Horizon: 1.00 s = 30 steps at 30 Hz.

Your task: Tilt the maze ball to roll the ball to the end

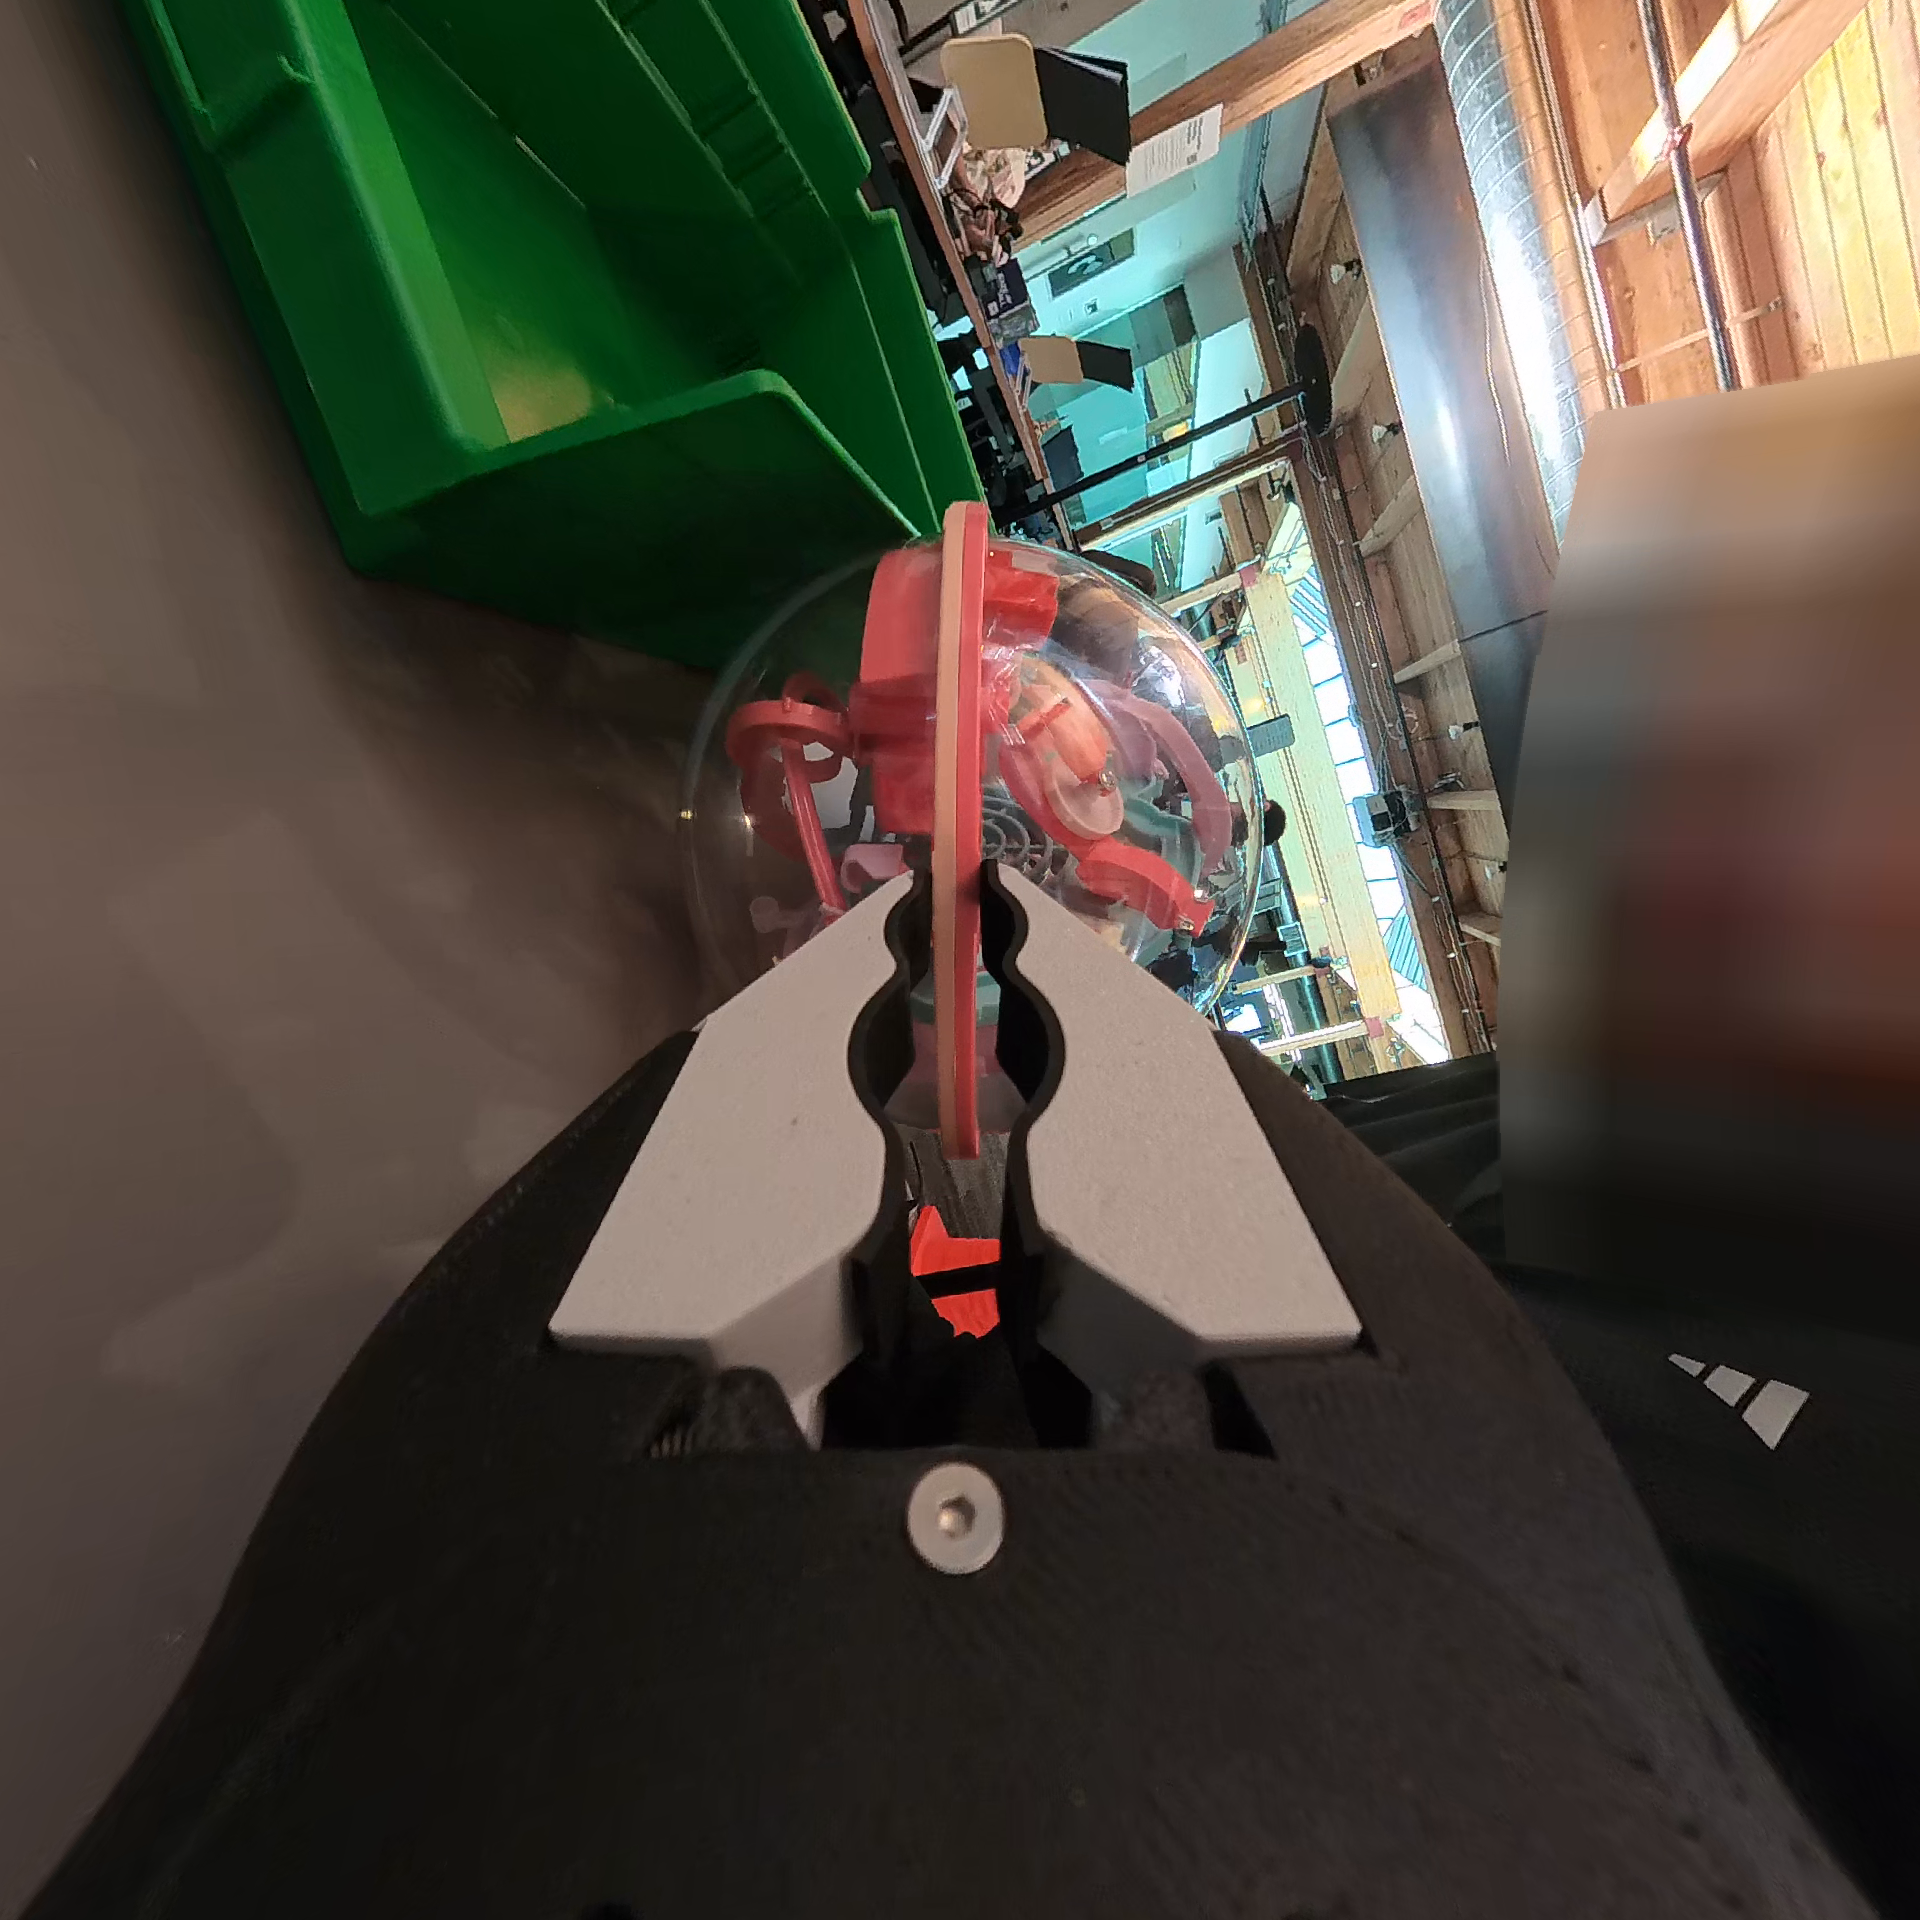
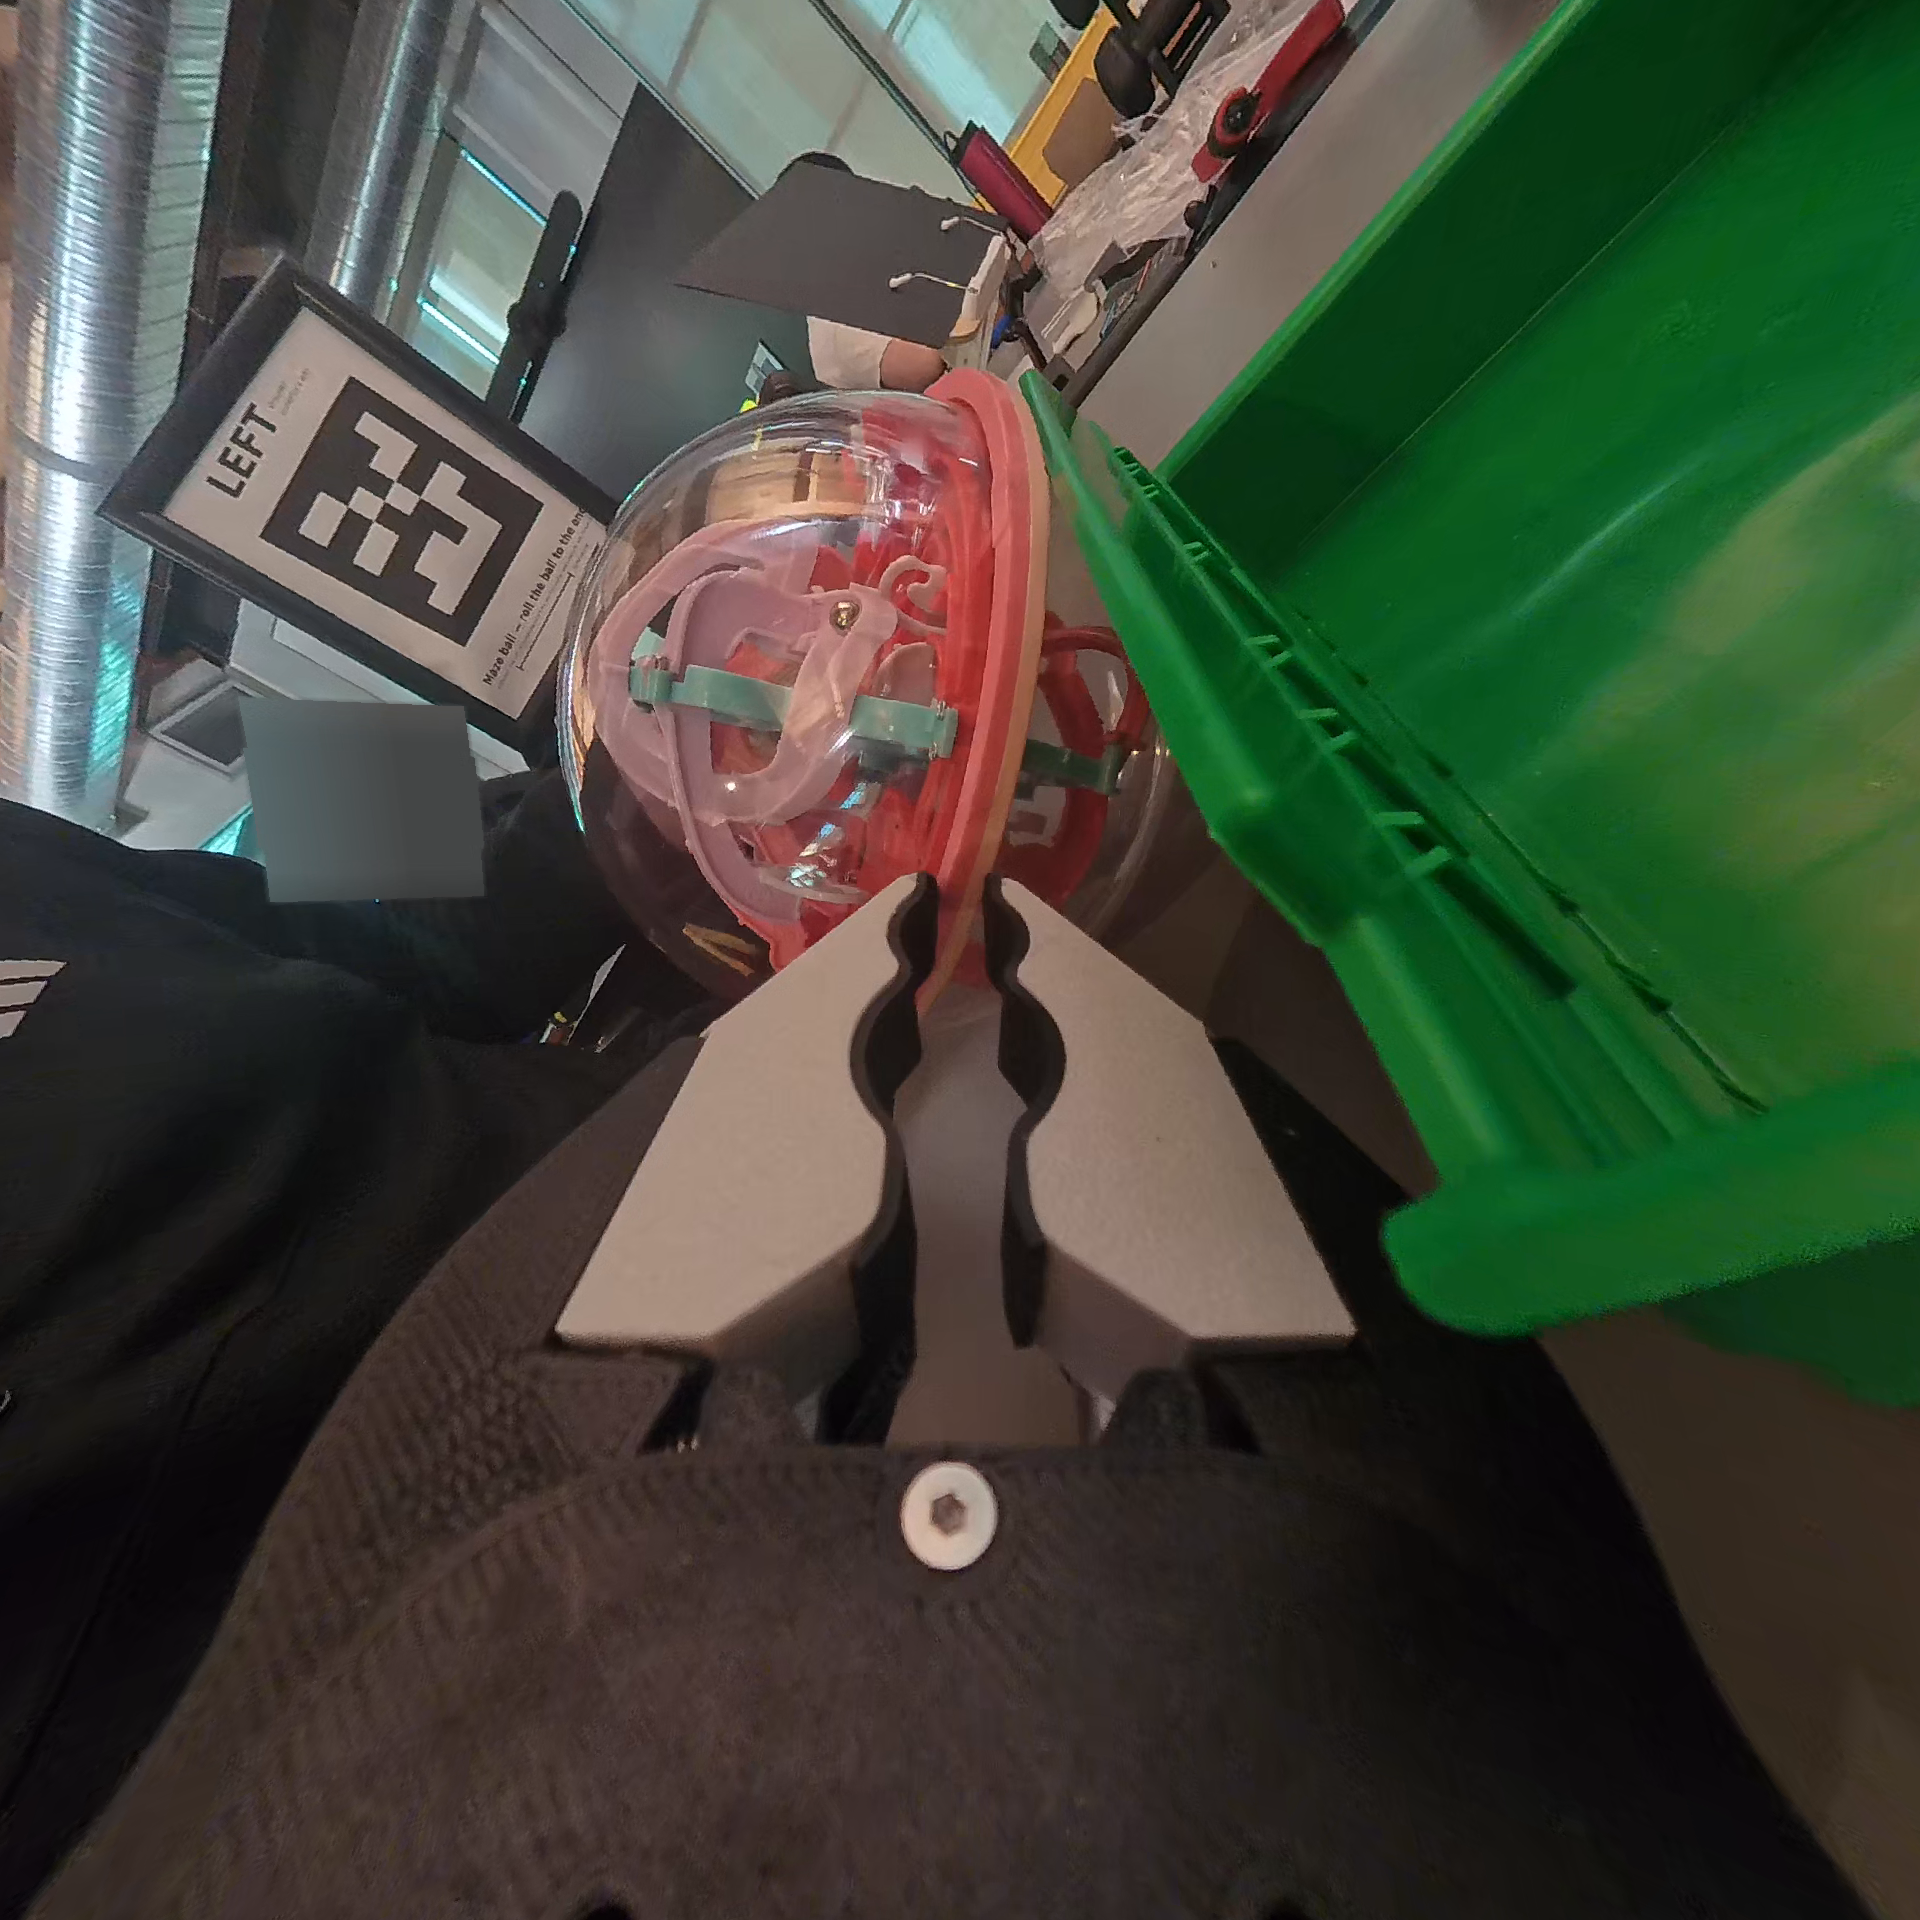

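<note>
The maze ball [image 1: 971, 790] was held clear of the grey table [image 1: 260, 831], its clear shell enclosing red, pink and teal tracks. The small steel ball [image 2: 840, 617] sat on a pink track in the half facing your body; whether that spot lay near the end could not be told.

You gripped the sphere by its red equatorial rim [image 1: 961, 727] from two sides. The left gripper [image 1: 956, 883] had its jaws set narrow, pads pressed on the rim. The right gripper [image 2: 961, 888] likewise had narrow jaws closed on the rim [image 2: 997, 665] at the opposite side.

A green bin [image 2: 1558, 623] stood just beside the sphere, its edge close to the rim in the right wrist view.

Hazards, as judged from this position:
- The rim was thin and only the pad tips bore on it. A fast tilt could have let it pivot or slip out.
- Unequal motion of your two hands could have twisted the rim between the pads.
- Tilting toward the bin risked a knock that would jolt the steel ball off its track.
</note>
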{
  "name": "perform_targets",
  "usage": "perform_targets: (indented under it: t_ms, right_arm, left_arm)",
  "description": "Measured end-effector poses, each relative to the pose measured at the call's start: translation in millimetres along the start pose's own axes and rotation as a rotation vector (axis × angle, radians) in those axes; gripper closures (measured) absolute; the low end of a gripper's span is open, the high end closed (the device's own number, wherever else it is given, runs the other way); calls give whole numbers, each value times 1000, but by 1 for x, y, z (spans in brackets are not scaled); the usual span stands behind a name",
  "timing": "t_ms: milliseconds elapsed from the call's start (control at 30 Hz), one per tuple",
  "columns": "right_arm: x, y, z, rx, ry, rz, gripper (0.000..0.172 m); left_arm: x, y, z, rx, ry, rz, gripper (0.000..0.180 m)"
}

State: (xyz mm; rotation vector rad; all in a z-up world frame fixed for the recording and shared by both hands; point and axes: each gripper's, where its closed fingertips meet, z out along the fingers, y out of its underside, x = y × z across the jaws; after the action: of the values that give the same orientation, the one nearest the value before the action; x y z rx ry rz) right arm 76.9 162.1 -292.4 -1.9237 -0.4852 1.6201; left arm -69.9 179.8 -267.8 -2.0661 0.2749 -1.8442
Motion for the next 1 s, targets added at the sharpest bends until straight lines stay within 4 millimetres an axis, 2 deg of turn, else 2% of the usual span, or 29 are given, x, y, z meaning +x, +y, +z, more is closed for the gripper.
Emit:
perform_targets:
  t_ms: [667, 1000]
  right_arm:
    - [4, 6, -1, -30, 21, 79, 165]
    - [-1, 14, -6, -29, 21, 111, 165]
  left_arm:
    - [-8, -1, 4, -62, -43, -55, 173]
    - [-5, 10, 5, -88, -34, -81, 173]
